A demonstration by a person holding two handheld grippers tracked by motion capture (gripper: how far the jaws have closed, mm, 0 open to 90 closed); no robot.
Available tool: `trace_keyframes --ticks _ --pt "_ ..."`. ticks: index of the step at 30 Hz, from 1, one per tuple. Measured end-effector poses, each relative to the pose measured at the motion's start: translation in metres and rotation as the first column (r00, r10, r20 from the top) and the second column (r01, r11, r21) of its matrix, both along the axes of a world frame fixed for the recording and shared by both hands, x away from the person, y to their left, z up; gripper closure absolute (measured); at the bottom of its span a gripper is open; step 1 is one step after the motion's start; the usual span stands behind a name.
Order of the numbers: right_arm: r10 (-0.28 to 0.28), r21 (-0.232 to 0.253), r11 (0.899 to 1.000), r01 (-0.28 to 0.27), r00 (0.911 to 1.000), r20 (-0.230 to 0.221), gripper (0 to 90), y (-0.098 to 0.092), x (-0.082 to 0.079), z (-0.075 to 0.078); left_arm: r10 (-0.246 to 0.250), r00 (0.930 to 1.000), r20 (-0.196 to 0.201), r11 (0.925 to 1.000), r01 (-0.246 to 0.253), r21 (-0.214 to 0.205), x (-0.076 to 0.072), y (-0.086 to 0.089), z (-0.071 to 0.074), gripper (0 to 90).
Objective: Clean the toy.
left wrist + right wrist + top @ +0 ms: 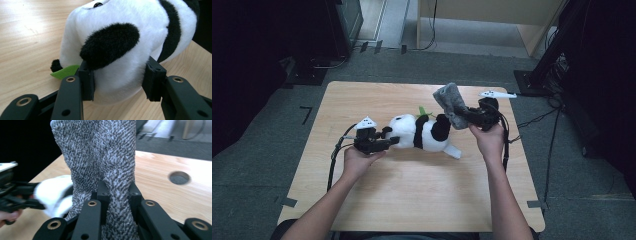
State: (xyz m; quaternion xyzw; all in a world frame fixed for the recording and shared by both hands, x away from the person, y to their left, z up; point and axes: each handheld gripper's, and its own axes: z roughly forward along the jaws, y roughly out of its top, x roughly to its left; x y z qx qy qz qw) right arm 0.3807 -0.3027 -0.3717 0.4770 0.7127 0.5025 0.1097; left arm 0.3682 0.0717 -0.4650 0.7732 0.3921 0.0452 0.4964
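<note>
A black-and-white plush panda (pixel 422 132) lies on its side in the middle of the wooden table (pixel 412 190). My left gripper (pixel 392 140) is shut on its white head (pixel 120 45), one pad (pixel 86 80) beside a black patch and the other pad (pixel 153 80) on the far side. A green felt leaf (pixel 64 72) sticks out beside the head. My right gripper (pixel 467 117) is held above the panda's rear end, shut on a grey knitted cloth (pixel 451 100). The cloth (pixel 100 152) stands up from between the pads of the right gripper (pixel 118 192).
A round cable hole (pixel 179 177) is set in the tabletop. The left gripper (pixel 17 195) is blurred at the left of the right gripper view. Beyond the table stand a black stand (pixel 557 40) and wooden furniture (pixel 492 20), with cables on the grey floor.
</note>
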Motion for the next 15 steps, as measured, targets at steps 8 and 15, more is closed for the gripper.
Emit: trace_keyframes --ticks 8,15 --pt "0.156 -0.029 0.987 -0.155 0.9871 0.036 78.4 0.064 -0.016 0.017 0.032 0.9995 -0.008 0.9995 -0.032 0.001 -0.008 -0.004 0.001 51.8" --pt "0.273 -0.035 0.961 -0.273 0.962 -0.007 78.5 0.121 -0.021 -0.003 0.042 0.9991 0.01 0.9989 -0.042 0.019 -0.014 -0.009 0.002 51.8"
